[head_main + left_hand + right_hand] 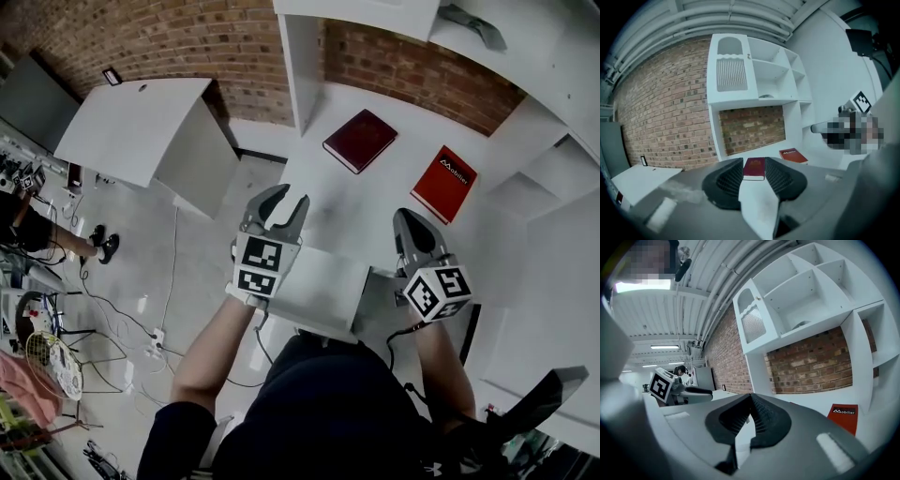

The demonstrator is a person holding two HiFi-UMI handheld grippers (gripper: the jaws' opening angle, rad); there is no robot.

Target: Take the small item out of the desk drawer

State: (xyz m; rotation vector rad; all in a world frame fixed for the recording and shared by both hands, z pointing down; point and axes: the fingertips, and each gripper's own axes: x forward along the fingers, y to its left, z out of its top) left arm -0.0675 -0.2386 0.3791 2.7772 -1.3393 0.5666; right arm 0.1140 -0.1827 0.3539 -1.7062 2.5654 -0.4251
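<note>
The white desk [375,202] runs below me. At its front edge a white drawer-like box [319,286] juts out toward my body; its inside is hidden and no small item shows. My left gripper [278,208] hovers over the box's left end, jaws open and empty; in the left gripper view [754,161] the dark red book [754,168] shows far off through the gap. My right gripper [412,228] hangs over the box's right end. Its fingers [751,397] meet at the tips with nothing between them.
A dark red book [360,140] and a red book [443,183] lie on the desk. White shelving [811,296] rises behind and to the right. A white cabinet [141,127] stands to the left, with cables on the floor [150,333]. A person sits at far left.
</note>
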